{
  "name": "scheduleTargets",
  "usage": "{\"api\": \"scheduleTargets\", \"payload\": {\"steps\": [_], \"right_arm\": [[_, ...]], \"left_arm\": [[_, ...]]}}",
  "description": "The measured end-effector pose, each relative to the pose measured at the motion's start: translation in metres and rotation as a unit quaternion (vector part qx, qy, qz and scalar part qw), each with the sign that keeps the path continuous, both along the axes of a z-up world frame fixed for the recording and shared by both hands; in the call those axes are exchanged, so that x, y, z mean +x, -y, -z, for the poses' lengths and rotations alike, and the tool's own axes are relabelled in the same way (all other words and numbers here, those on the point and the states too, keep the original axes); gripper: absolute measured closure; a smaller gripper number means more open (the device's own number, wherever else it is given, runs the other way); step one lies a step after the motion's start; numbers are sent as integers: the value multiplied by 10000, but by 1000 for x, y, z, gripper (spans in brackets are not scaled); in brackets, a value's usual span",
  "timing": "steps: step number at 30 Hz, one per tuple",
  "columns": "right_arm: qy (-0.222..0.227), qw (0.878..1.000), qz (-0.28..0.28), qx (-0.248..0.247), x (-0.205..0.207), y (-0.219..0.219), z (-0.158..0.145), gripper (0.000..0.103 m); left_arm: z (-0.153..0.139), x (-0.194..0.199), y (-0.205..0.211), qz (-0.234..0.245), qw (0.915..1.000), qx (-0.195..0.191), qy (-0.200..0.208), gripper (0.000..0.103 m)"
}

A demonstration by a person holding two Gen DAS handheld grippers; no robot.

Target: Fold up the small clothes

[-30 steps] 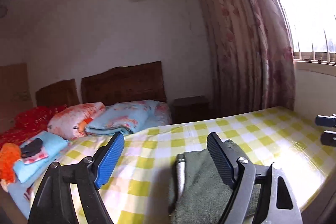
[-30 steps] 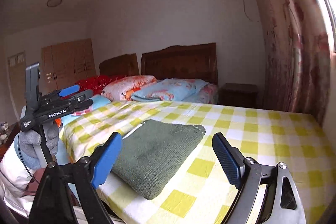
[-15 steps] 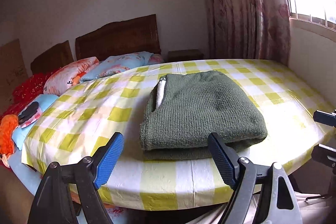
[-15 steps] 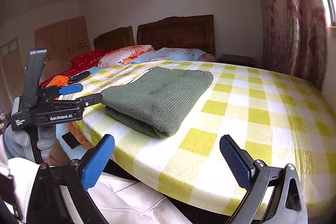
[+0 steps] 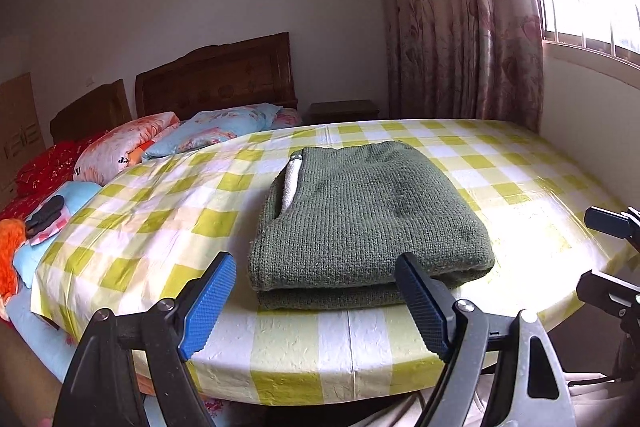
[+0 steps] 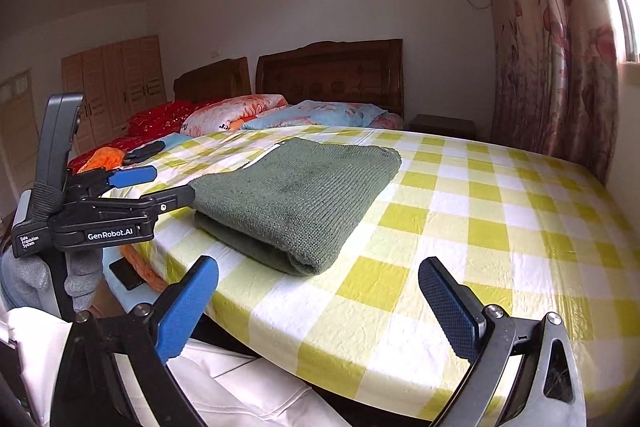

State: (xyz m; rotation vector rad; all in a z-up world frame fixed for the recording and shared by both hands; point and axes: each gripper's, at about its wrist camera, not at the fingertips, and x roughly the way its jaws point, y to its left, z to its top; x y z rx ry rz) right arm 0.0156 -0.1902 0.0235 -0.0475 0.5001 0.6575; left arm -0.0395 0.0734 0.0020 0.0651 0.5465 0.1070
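1. Green knitted sweater [image 5: 360, 215]: folded, lying on the checked desk [image 5: 160, 227] near its front edge.
2. Soft, thick, floppy, probably light; grippy knit.
3. Best pinched at the near corners of the sweater.
4. Left hand-held gripper [image 5: 316, 301] and right hand-held gripper [image 6: 320, 303]: both gaping wide, empty, short of the sweater.

— Item?
— Green knitted garment [image 5: 360, 211], dark olive, coarse rib-like knit.
— State?
— Folded into a thick, roughly rectangular pad of several layers, top face flat, fold edge rounded at the near side.
— Markings?
— A white strip [image 5: 291, 179] shows in the opening on its left side.
— Location?
— Lying flat on the yellow-and-white checked cloth [image 6: 480, 235], near the front edge.
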Motion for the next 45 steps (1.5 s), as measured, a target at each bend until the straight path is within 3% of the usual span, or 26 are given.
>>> {"api": "scheduleTargets", "payload": {"steps": [45], "right_arm": [[-36,10000,-30,-14,-2,-4,1,0]], "left_arm": [[3,1,-2,-1,9999,-84,-69,19]]}}
